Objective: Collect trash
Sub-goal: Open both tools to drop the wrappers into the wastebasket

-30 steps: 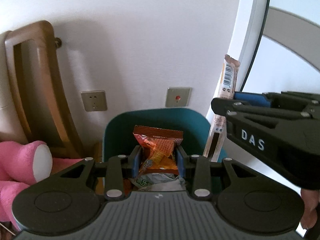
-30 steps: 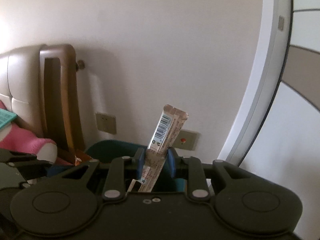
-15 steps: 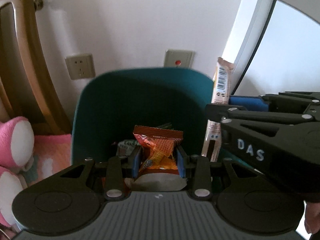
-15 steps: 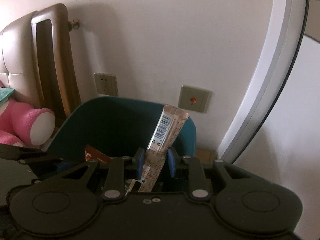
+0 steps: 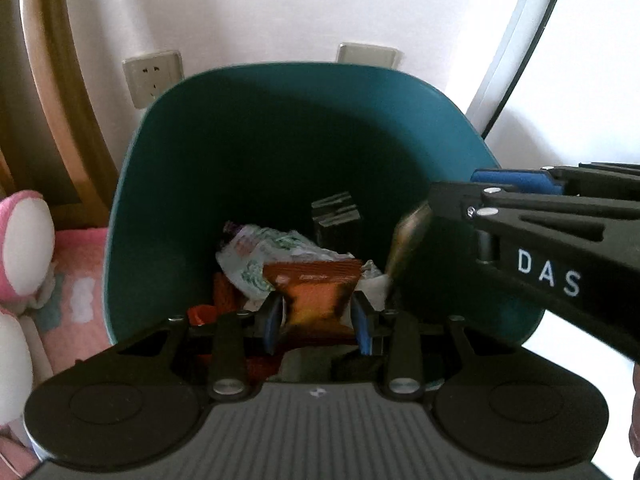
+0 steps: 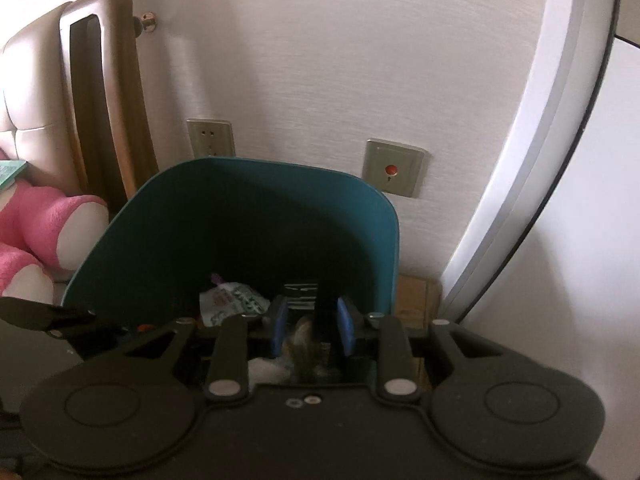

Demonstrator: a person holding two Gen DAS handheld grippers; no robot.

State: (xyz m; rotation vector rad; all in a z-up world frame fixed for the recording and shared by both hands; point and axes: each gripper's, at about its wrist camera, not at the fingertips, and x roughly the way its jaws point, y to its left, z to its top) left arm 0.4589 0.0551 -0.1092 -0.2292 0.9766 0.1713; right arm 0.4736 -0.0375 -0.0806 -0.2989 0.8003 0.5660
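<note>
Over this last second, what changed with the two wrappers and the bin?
Both grippers dipped toward the teal bin, which now fills both views. The right gripper is opening: its long stick wrapper, upright before, is now a blurred streak dropping away. Unchanged: the left gripper still clamps the orange snack packet; the pink plush toy hasn't moved.

A pink plush toy with white paws lies at the left, beside a padded headboard with a wooden frame. On the white wall sit a power socket and a red-buttoned switch plate.
</note>
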